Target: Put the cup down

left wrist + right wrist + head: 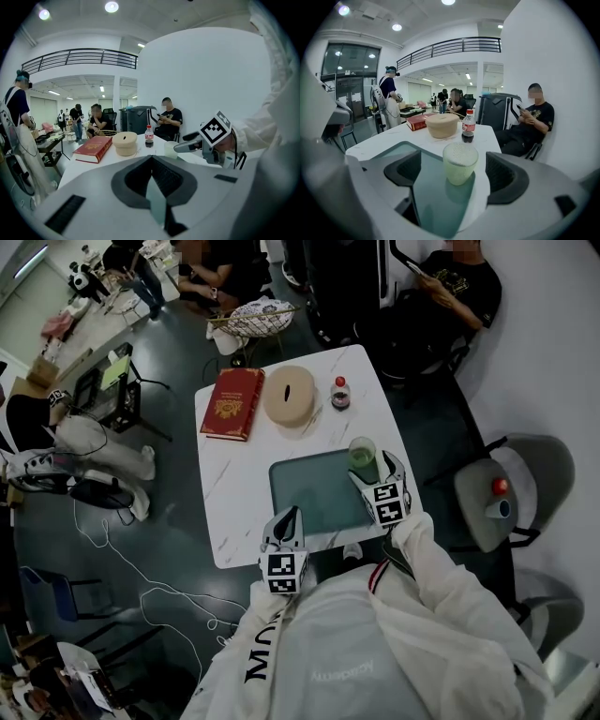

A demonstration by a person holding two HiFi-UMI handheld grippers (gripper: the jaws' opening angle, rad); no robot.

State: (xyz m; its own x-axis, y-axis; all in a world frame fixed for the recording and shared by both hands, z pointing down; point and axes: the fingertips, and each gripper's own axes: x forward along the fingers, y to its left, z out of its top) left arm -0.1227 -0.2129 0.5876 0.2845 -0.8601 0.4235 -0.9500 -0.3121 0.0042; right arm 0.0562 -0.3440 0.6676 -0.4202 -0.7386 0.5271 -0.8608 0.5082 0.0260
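The cup (460, 163) stands upright on the green mat (309, 488), near that mat's far right corner, with its long axis vertical and its base flat on the mat surface. It lies directly ahead of the right tool (377, 472), centred in the gap between the two jaws. The jaws are spread wide, and a clear gap shows on each side of the cup wall, so the tool grips nothing. The left tool (289, 518) is at the near edge of the desk (225, 493), well apart from the cup, with its jaws pressed together and empty. The cup appears set down. Any withdrawal of the right tool should run straight back along the jaw axis to avoid clipping the cup.
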